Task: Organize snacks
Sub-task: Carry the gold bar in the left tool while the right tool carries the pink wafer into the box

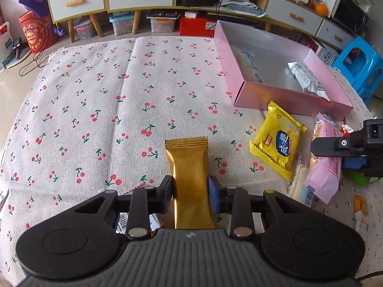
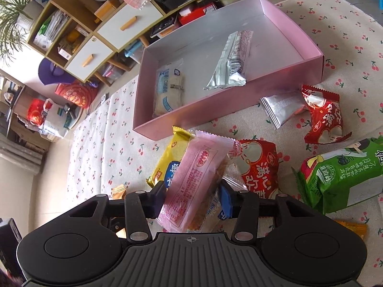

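The cherry-print tablecloth [image 1: 100,100] covers the tabletop. At its far edge lies the pink box [image 2: 296,26], open on top, its long axis running along that edge. Inside the pink box, a silver-wrapped snack [image 2: 229,64] lies slantwise near the middle, and a pale bread packet [image 2: 168,91] lies against the short wall at the left in the right wrist view.

Along the near wall of the pink box, loose snacks crowd the tabletop: a green bag [image 2: 347,174] toward the right edge, a red packet [image 2: 261,167] beside it, a second red packet [image 2: 323,114], a small silver sachet [image 2: 282,107] touching the box wall, and a yellow packet [image 1: 277,141] just beside the near corner of the box.

The right gripper [image 2: 191,198] is clamped on a pink-wrapped cake [image 2: 198,179], pads pressing both long sides. Its long axis points away toward the pink box, tilted, with the yellow packet and red packet behind it.

The left gripper [image 1: 191,193] is clamped on a gold packet [image 1: 189,167] at its waist, which is pinched in. Its long axis points straight away over the open middle of the tabletop, crimped end farthest out.
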The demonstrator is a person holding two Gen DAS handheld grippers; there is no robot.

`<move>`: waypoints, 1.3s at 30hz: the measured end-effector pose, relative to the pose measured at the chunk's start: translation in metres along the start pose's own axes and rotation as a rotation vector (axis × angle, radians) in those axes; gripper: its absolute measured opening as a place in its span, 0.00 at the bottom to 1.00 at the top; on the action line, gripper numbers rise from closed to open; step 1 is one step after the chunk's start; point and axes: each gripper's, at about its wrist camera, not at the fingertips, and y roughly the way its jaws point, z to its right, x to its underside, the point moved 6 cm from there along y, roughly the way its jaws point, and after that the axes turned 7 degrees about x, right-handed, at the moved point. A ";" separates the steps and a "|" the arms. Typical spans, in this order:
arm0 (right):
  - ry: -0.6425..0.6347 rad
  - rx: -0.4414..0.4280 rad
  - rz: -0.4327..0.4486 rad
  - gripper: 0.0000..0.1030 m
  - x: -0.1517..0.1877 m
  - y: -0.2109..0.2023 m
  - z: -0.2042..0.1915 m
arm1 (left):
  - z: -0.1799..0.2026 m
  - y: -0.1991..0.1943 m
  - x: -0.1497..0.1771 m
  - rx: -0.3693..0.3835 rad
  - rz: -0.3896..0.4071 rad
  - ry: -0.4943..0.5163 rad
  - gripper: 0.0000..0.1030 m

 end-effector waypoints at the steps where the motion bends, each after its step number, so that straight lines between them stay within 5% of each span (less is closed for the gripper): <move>1: 0.000 0.000 0.000 0.44 -0.001 -0.001 0.001 | 0.000 0.000 -0.001 0.003 0.002 -0.007 0.28; 27: 0.169 -0.123 0.093 0.44 -0.053 -0.056 0.057 | 0.049 -0.007 -0.052 0.114 0.138 -0.118 0.28; 39: 0.112 -0.012 0.220 0.44 -0.114 -0.050 0.069 | 0.078 0.009 -0.089 0.130 0.213 -0.092 0.28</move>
